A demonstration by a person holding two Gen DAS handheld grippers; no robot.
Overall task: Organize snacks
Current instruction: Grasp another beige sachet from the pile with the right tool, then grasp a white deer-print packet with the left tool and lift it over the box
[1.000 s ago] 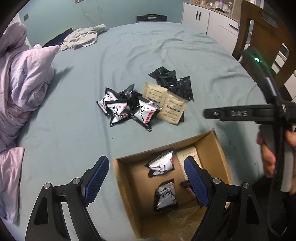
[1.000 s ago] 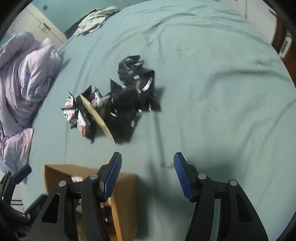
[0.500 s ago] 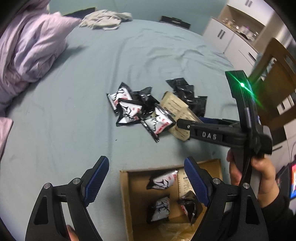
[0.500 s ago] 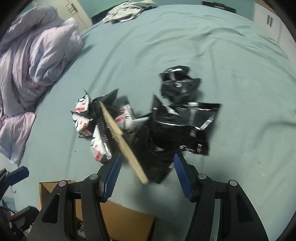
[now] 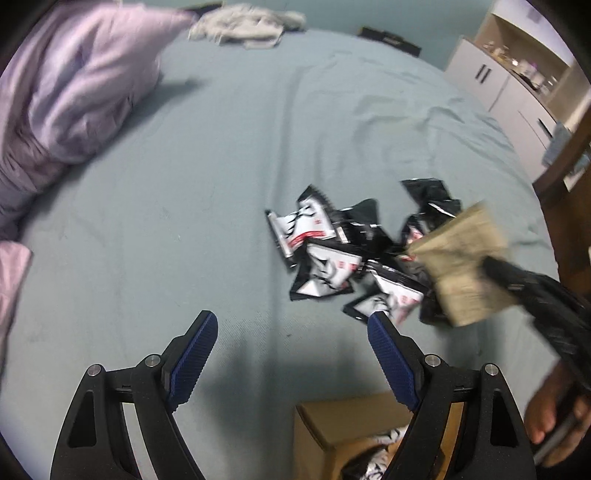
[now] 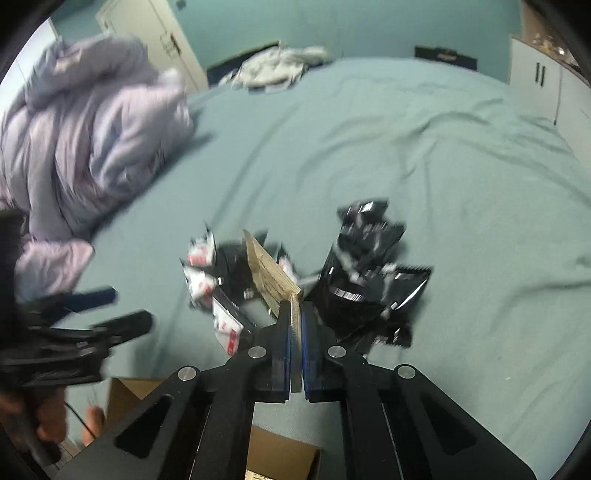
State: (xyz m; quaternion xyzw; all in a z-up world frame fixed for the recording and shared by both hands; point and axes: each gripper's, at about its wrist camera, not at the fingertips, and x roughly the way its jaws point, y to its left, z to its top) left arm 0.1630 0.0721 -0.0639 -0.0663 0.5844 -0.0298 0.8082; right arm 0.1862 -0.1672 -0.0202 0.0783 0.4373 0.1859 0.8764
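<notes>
A pile of snack packets lies on the teal bed: black-and-white packets with red print (image 5: 314,236) and plain black packets (image 6: 369,280). My right gripper (image 6: 294,314) is shut on a beige packet (image 6: 271,275) and holds it edge-on above the pile; the packet also shows in the left wrist view (image 5: 461,266). My left gripper (image 5: 291,347) is open and empty, above the bed just left of the pile. The cardboard box (image 5: 332,435) sits at the near edge, with packets inside.
A lilac duvet (image 5: 74,96) is bunched at the left. Grey clothes (image 5: 243,29) lie at the far end. White cabinets (image 5: 509,85) and a wooden chair (image 5: 569,155) stand to the right.
My right gripper closed on the beige packet and lifted it off the pile. My left gripper swung left and forward, away from over the box.
</notes>
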